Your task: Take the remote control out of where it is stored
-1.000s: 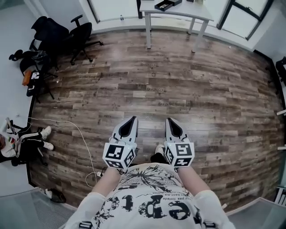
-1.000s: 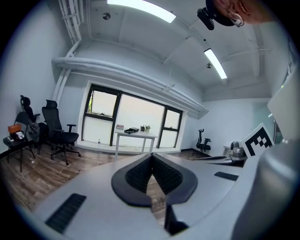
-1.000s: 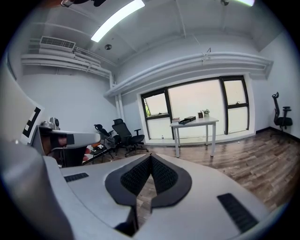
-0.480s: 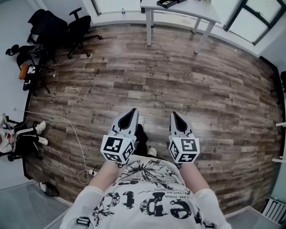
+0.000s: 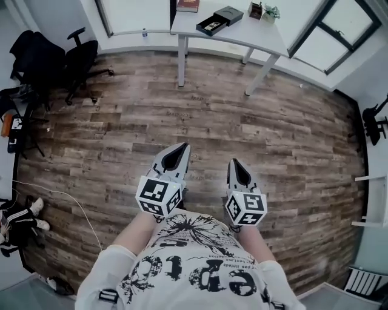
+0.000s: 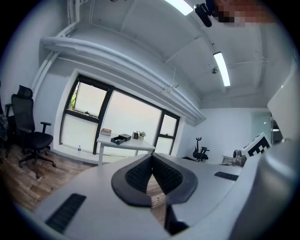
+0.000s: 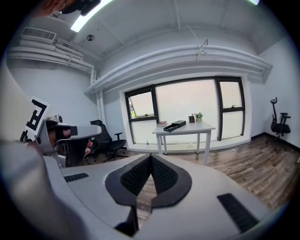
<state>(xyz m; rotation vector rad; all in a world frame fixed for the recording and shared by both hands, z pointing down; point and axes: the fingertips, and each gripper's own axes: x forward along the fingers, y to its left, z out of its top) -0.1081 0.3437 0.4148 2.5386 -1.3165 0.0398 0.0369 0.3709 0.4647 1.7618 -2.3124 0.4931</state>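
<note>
A white table (image 5: 242,33) stands far ahead by the window. On it lies a black box (image 5: 219,19) with its tray pulled open; a slim dark thing (image 5: 210,26) rests in the tray, too small to name. The box (image 6: 121,138) shows tiny in the left gripper view and again, as the box (image 7: 174,125), in the right gripper view. My left gripper (image 5: 180,148) and right gripper (image 5: 233,162) are held side by side at waist height over the wood floor, far short of the table. Both are shut with nothing between the pads, seen at left gripper (image 6: 151,157) and right gripper (image 7: 151,157).
A book (image 5: 188,5) and a small plant (image 5: 270,11) share the table. Black office chairs (image 5: 79,57) stand at the left wall, with a white cable (image 5: 66,200) on the floor (image 5: 254,121) below them. Another chair (image 5: 373,118) is at the right edge.
The head view has moved forward toward the table, so more of its top and the black box show. Both grippers stay shut and keep side by side.
</note>
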